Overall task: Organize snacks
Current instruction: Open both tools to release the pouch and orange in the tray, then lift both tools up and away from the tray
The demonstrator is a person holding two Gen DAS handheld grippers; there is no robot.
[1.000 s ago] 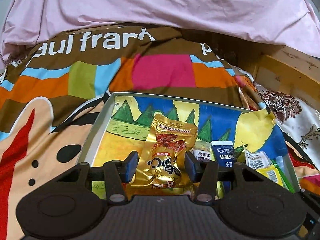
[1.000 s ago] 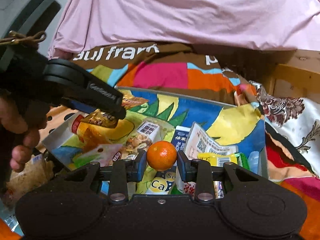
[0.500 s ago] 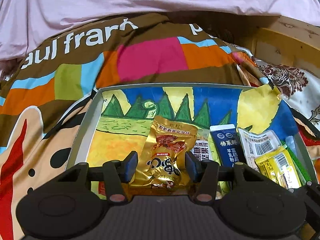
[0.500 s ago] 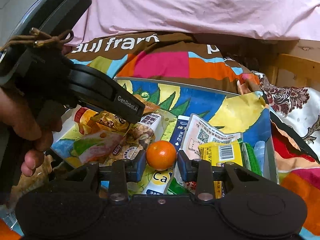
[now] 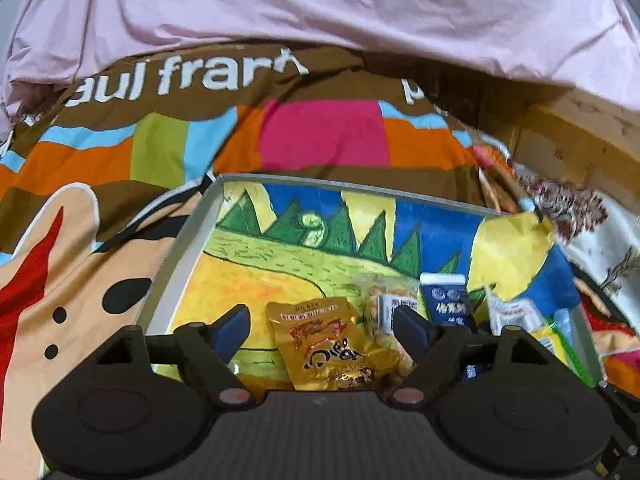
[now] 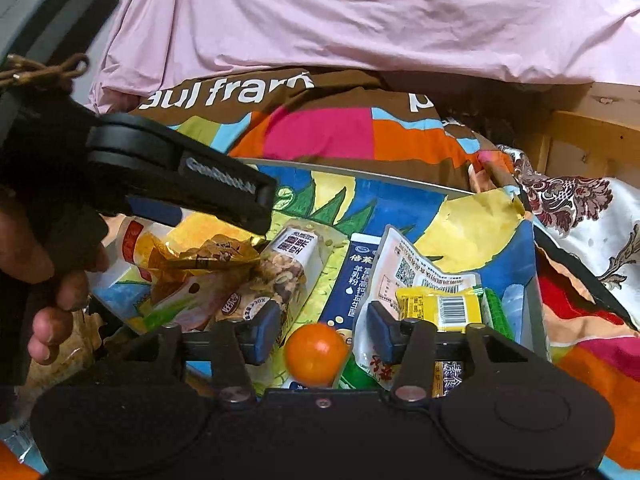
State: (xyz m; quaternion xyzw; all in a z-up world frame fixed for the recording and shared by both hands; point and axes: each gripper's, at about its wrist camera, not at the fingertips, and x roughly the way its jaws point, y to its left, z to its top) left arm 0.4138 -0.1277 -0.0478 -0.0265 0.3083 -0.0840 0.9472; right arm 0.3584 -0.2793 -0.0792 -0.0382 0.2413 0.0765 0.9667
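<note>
A: Item one, left hand-held gripper [image 5: 322, 330]?
B: Fingers spread wide, nothing gripped. A gold snack packet [image 5: 330, 346] lies between them on the tray floor, clear of both pads.

A: Item two, right hand-held gripper [image 6: 318, 330]?
B: Also spread apart, empty. A small orange [image 6: 316, 354] sits between its fingers, touching neither pad.

A: Contents around them?
B: One shallow grey-rimmed tray [image 5: 182, 240] lined with a painted landscape. Along its near side: a nut bar [image 6: 288, 268], a dark blue milk-powder sachet [image 6: 352, 280], a white pouch with a QR code [image 6: 416, 268], a yellow barcoded packet [image 6: 444, 306].

A: Setting?
B: The tray rests on a multicoloured printed bed cover [image 5: 324, 136], with a pink sheet [image 5: 320, 4] behind. A person's hand [image 6: 44, 264] holds the left unit.
</note>
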